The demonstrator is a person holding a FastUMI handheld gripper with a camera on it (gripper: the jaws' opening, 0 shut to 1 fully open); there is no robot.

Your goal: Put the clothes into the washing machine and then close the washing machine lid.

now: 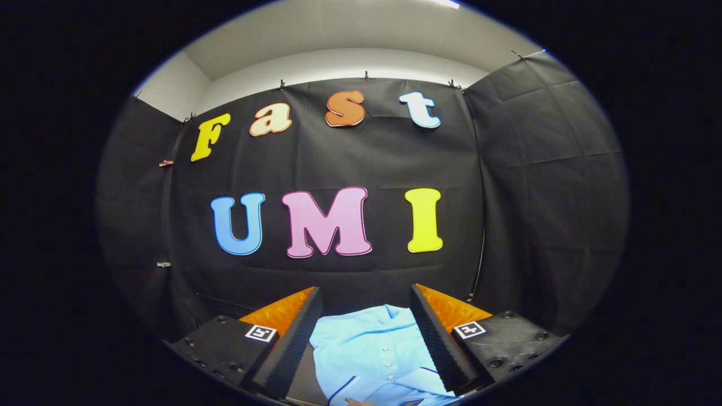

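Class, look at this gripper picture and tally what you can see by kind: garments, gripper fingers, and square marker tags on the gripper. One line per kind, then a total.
Garments: 1, a light blue shirt lying between the open fingers
Gripper fingers: 2, one on each side of the gripper
Square marker tags: 2, one on each finger mount
Total: 5

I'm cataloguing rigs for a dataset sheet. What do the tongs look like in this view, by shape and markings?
The tongs are two wedge-shaped fingers with ribbed inner faces, tapering toward their tips. Each sits on a black angular block with round screw heads and a small square black-and-white marker.
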